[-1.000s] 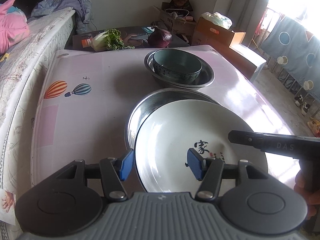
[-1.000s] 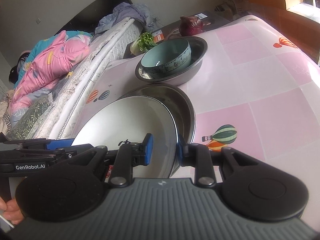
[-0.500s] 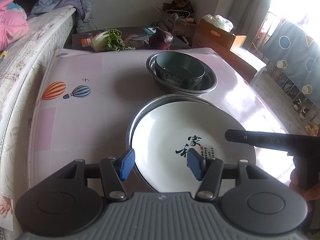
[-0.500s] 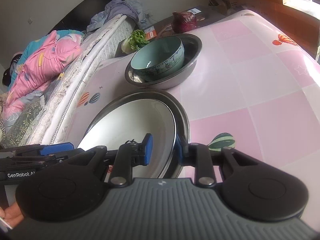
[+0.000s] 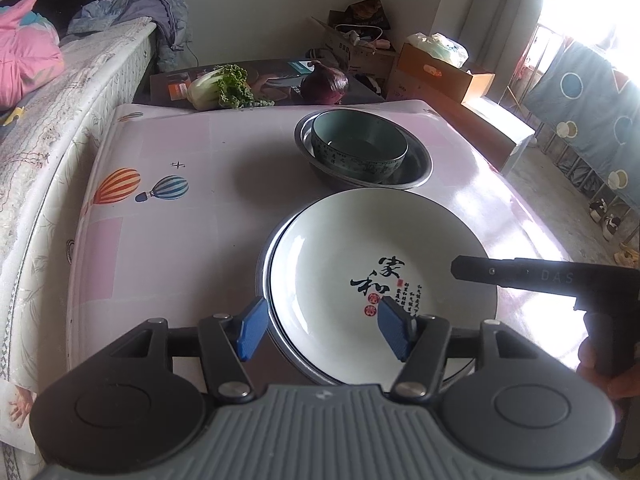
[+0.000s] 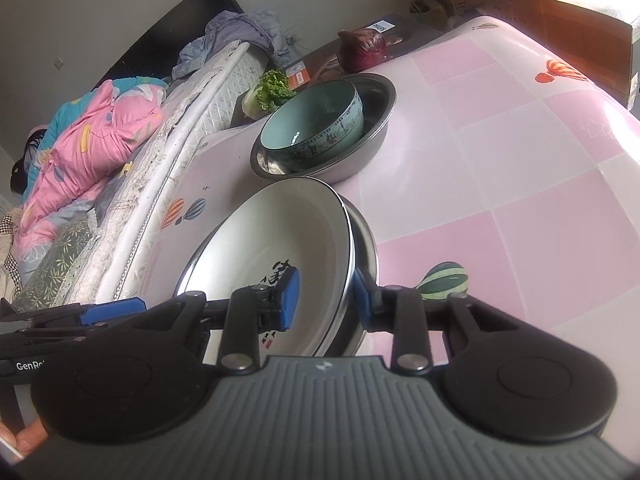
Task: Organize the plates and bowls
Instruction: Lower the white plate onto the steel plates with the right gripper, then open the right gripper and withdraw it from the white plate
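Note:
A white plate with black characters lies nested in a steel pan on the pink table. My left gripper is open and still opening, its blue pads straddling the near left rim of both without touching. My right gripper straddles the opposite rim. Its jaws are opening, and the inner pad stands off the plate. Behind, a green bowl sits in a steel basin.
A bed runs along the table's left side. A green cabbage and a purple cabbage lie on a dark low table behind. Cardboard boxes stand at the back right. The floor drops off on the right.
The white plate went from tilted on the steel pan's near edge to lying flat inside it. Both grippers' jaws widened a little.

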